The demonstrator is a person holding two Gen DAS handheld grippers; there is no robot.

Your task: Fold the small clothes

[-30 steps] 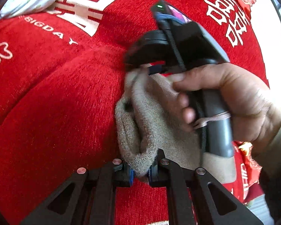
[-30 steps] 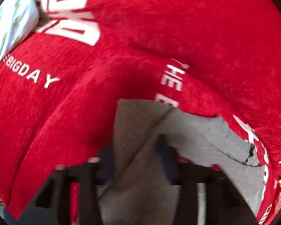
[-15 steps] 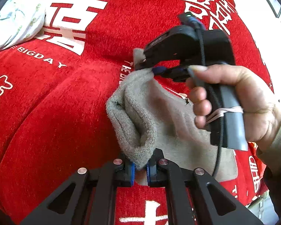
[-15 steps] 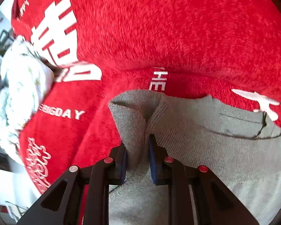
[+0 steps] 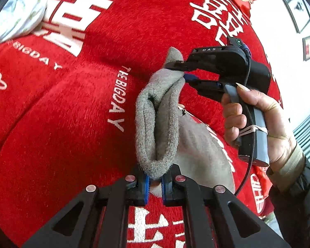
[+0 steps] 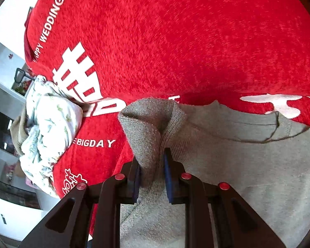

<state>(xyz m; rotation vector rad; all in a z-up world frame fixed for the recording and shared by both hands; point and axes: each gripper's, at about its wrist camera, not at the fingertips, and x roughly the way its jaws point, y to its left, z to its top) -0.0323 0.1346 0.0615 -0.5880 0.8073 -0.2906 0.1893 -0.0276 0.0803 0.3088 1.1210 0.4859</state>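
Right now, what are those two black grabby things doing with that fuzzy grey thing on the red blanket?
A person is folding a small grey knitted garment on a red blanket printed with white lettering. Each hand holds a gripper. The left gripper is clamped shut on one bunched edge of the garment, and the right gripper, held by a hand, pinches another part of it, so the cloth is lifted between them. A crumpled white floral cloth lies off to the side on the blanket.
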